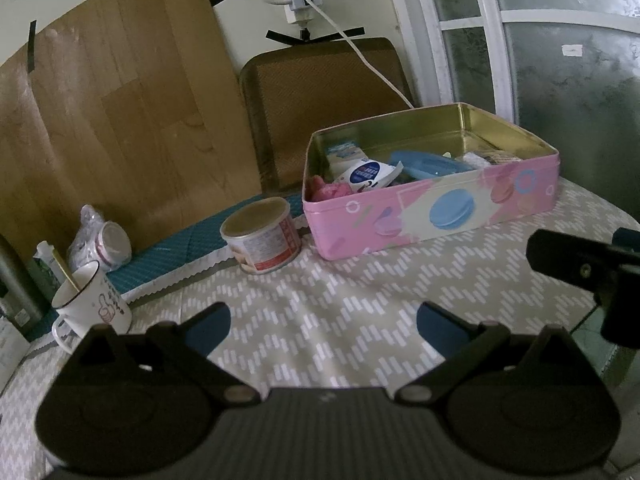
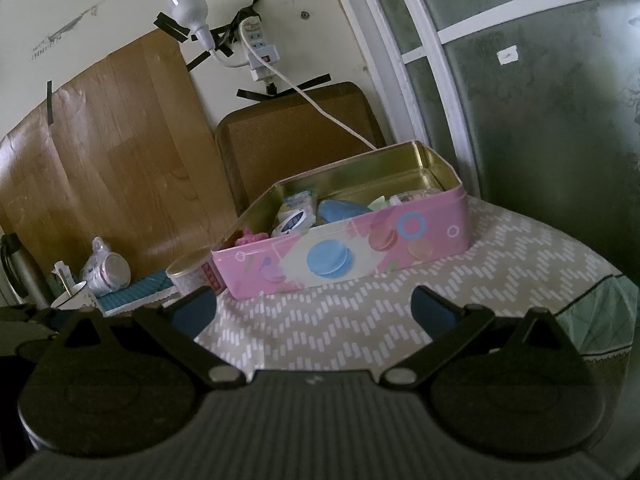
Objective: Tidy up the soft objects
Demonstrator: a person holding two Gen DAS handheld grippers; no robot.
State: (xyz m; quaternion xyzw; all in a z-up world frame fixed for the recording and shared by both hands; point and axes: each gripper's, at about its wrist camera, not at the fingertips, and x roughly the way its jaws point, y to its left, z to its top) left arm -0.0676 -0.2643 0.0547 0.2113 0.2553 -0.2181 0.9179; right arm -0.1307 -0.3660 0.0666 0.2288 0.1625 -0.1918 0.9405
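A pink tin box [image 1: 436, 216] with macaron prints stands open on the table, also in the right wrist view [image 2: 348, 258]. Inside lie a pink soft object [image 1: 330, 191] at the left end, a white-and-blue packet [image 1: 366, 174], a blue flat object [image 1: 428, 163] and other small packets. My left gripper [image 1: 322, 326] is open and empty, above the tablecloth in front of the box. My right gripper [image 2: 314, 308] is open and empty, also short of the box; part of it shows at the right edge of the left wrist view [image 1: 580, 268].
A round can [image 1: 262, 234] stands left of the box. A white mug [image 1: 90, 308] with a stick, a wrapped cup [image 1: 102, 244] and a teal mat [image 1: 180, 248] sit at the left. A chair back [image 1: 320, 92] stands behind. The table edge [image 2: 592, 300] falls off at the right.
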